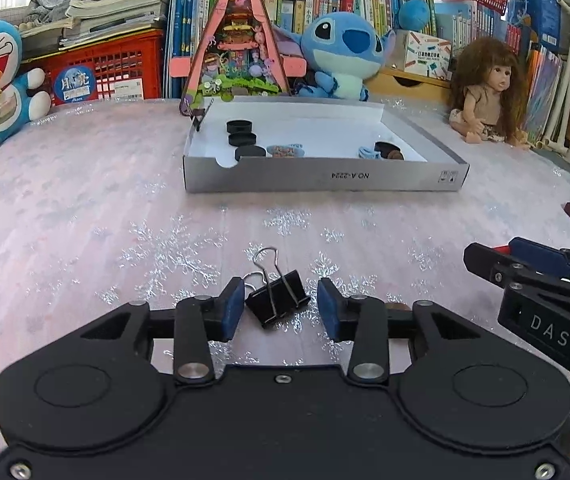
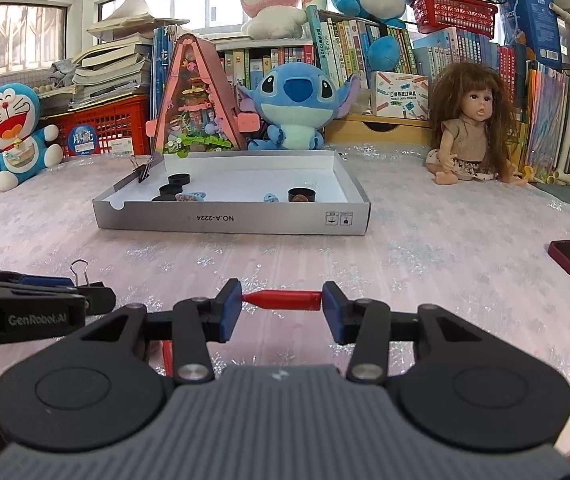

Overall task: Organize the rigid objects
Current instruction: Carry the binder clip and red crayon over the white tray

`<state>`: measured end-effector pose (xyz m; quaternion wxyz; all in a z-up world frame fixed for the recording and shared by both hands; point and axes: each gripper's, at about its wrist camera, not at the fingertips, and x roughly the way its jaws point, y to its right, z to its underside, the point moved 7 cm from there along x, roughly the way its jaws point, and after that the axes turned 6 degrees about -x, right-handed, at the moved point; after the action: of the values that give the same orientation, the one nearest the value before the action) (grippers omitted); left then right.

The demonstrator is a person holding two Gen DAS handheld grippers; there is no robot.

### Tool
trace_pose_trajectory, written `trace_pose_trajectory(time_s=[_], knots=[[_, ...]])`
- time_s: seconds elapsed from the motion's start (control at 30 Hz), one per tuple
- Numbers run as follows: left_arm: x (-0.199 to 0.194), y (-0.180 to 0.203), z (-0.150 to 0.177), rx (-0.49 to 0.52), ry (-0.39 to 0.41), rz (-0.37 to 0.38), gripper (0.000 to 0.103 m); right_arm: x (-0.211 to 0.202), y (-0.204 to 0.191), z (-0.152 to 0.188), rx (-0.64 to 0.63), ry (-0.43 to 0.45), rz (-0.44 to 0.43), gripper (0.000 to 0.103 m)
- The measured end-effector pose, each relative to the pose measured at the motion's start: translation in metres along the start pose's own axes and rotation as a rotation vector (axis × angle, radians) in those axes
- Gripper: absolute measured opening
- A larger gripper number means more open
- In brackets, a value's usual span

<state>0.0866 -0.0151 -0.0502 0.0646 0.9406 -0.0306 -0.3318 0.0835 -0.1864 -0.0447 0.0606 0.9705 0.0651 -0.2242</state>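
Black linkage arms fill the foreground of both wrist views. Between the blue pads of the left tongs (image 1: 280, 307) lies a black binder clip (image 1: 278, 298), flat on the pink snowflake-patterned bench (image 1: 85, 216) with its wire handles pointing away. The pads stand narrowly apart and clear of it on both sides, so nothing is gripped there.

The right tongs (image 2: 281, 303) clamp a red pointed piece (image 2: 285, 300) endwise, one pad on each tip, just above the bench.

Further back sits the shallow white box (image 2: 229, 222), well apart from both tongs. It already holds three black round caps (image 2: 173, 189), some small blue bits and a dark cup, and a second clip is pinched onto its far left corner.

Risks, as I judge them:
- The clip lies skewed between the pads, so closing on it may twist it or squirt it out sideways.
- The wire handles could snag a pad and flip.
- The red piece is held only by its ends, so a slight roll of the wrist may let it pivot and drop short of the box.
- The two tongs sit close together, and moving both at once invites a knock.
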Motion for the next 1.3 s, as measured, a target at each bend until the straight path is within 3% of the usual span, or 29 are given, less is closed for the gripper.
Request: trace_pose_trajectory(time_s=[0.63, 1.07, 1.3], knots=[[-0.007, -0.001, -0.027, -0.001, 0.054, 0.032, 0.033, 0.003, 0.003, -0.007, -0.001, 0.014, 0.004, 0.049], [0.009, -0.002, -0.082, -0.034, 0.102, 0.045, 0.033, 0.030, 0.024, -0.046, 0.044, 0.043, -0.005, 0.049], [0.037, 0.002, -0.120, -0.053, 0.117, 0.064, 0.033, 0.064, 0.030, -0.079, 0.066, 0.048, -0.061, 0.049]])
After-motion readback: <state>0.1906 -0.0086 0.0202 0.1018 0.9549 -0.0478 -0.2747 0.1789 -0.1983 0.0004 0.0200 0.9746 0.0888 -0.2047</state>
